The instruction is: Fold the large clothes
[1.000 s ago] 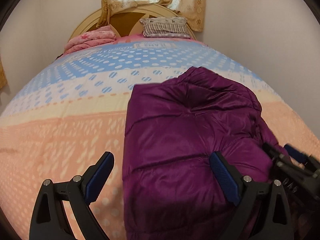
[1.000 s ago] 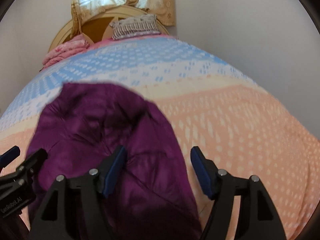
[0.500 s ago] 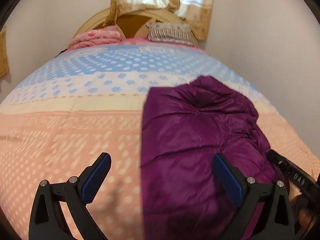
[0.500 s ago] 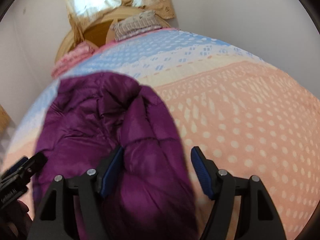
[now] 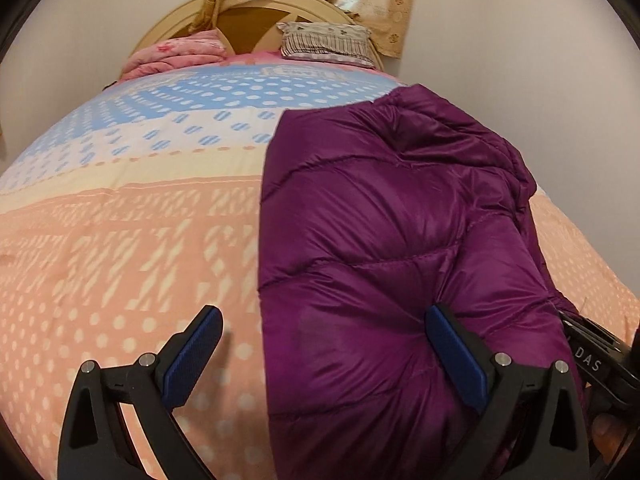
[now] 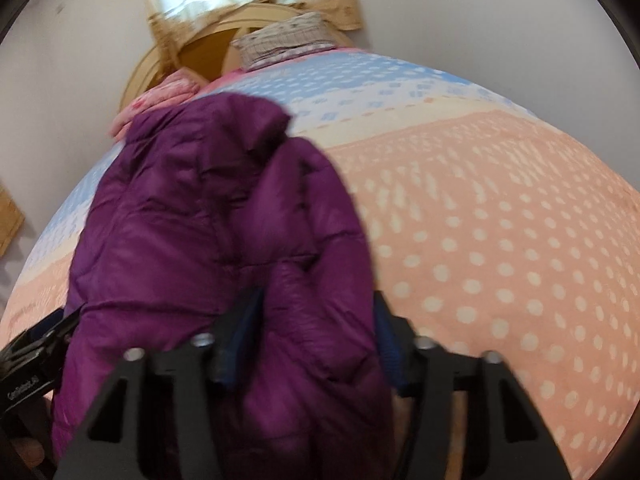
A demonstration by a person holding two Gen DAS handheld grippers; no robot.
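The purple padded jacket (image 5: 392, 248) lay on the bed (image 5: 120, 260), your right claw (image 6: 316, 340) had just been closing on its puffy near edge, left claw (image 5: 324, 344) wide; that slick fabric could slip free when lifted.

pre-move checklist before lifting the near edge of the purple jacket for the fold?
1. Right gripper on the purple quilted puffer jacket: ok; jaws have just been closing, a fold of jacket sits between its fingers.
2. Left gripper gripping: not ok; wide open, only its right finger touches the fabric, the left one is over the dotted peach and blue bedspread.
3. Grip firmness on the right: cannot tell, view is blurred.
4. Jacket lying flat: not ok, its right side is bunched.
5. Bedspread beyond the jacket free for the fold: ok.
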